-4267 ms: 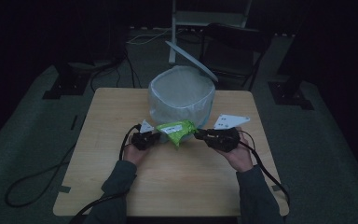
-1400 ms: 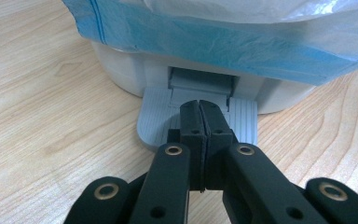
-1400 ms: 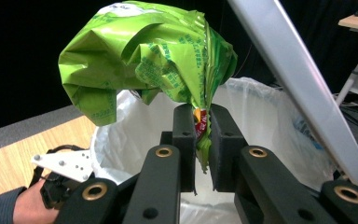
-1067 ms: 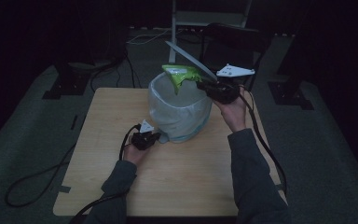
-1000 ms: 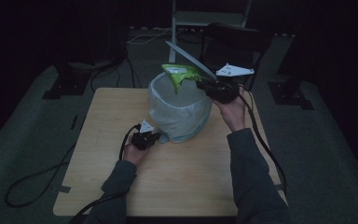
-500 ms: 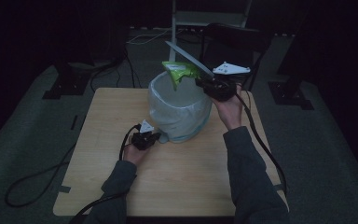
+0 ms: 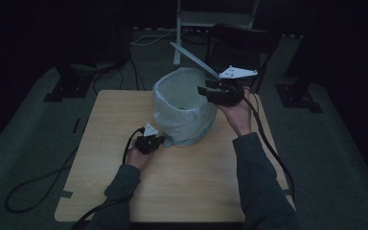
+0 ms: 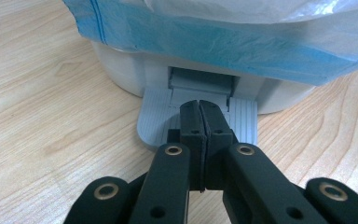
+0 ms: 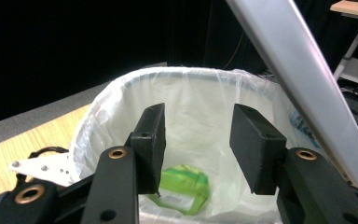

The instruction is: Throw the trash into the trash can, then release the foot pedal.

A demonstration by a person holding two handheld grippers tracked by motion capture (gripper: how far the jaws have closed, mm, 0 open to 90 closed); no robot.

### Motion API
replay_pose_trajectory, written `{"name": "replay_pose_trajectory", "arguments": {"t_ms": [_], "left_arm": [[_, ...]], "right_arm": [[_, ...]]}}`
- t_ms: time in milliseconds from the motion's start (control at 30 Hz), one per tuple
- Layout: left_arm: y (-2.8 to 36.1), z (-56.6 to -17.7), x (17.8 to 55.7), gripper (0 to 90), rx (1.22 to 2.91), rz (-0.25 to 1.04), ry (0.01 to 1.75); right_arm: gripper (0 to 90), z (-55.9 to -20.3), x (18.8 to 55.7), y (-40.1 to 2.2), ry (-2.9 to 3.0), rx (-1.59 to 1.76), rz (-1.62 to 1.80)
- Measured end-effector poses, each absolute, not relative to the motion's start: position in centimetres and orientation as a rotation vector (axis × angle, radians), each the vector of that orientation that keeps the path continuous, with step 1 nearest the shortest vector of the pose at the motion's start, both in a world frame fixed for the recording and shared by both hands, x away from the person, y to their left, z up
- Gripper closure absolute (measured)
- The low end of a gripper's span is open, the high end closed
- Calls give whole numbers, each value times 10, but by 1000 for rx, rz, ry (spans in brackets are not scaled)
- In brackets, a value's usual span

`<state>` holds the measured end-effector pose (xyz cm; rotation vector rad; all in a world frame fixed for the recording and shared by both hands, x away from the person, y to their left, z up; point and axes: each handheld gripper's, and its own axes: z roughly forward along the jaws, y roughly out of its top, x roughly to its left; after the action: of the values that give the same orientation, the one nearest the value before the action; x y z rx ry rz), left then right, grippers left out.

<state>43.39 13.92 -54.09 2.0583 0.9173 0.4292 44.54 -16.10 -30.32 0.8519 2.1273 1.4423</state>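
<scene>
The left gripper (image 8: pixel 200 116) has its jaws pressed fully together, nothing between them, and their tips rest on the ribbed grey foot pedal (image 8: pixel 154 116) that juts from the base of the round white pedal bin (image 7: pixel 184 112) lined with a thin translucent plastic bag with a blue edge (image 8: pixel 223 46). The right gripper (image 9: pixel 198 140) is held over the bin's open mouth with its jaws apart; they have just been opening, and the gap between them is empty, the pads touching nothing. Below that gap, the crumpled green snack packet (image 9: pixel 184 186) lies at the bottom of the lined bin, free of both grippers. The bin's grey lid (image 9: pixel 293 65) stands raised and slants up behind the right gripper's right-hand jaw, close to it, so there is little room on that side, while the bin's rim lies open toward the left-hand jaw. In the high view the bin stands toward the far middle of the pale wooden table (image 7: pixel 100 182), with the left gripper (image 7: pixel 159 142) just in front of its base and the right gripper (image 7: pixel 206 91) at its far right rim. Wide bare wood lies on the near half of the table and to the left of the bin, well clear of either hand.
</scene>
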Motion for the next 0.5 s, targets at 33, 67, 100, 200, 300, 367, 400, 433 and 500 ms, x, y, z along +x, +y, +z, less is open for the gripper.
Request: {"name": "replay_pose_trajectory", "arguments": {"t_ms": [33, 67, 100, 200, 300, 367, 400, 433, 500], "left_arm": [[139, -541, 434, 897, 2058, 430, 917], [139, -541, 434, 897, 2058, 430, 917], [139, -541, 434, 897, 2058, 431, 917], [139, -541, 434, 897, 2060, 435, 915], [139, -541, 434, 896, 2060, 436, 916], [139, -541, 434, 896, 2060, 434, 916], [139, -541, 434, 896, 2059, 432, 917], [139, -541, 434, 896, 2061, 434, 915], [139, -541, 434, 896, 2063, 434, 914]], "right_arm": [[541, -304, 445, -161, 2131, 847, 1445], [540, -304, 445, -162, 2133, 843, 1446], [537, -306, 443, -162, 2135, 842, 1443], [528, -309, 441, -163, 2144, 833, 1443], [525, -313, 438, -166, 2149, 831, 1451], [521, -315, 436, -167, 2156, 828, 1456], [519, -316, 434, -167, 2158, 821, 1452], [515, -317, 433, -167, 2161, 813, 1450], [505, -320, 429, -168, 2171, 795, 1446]]}}
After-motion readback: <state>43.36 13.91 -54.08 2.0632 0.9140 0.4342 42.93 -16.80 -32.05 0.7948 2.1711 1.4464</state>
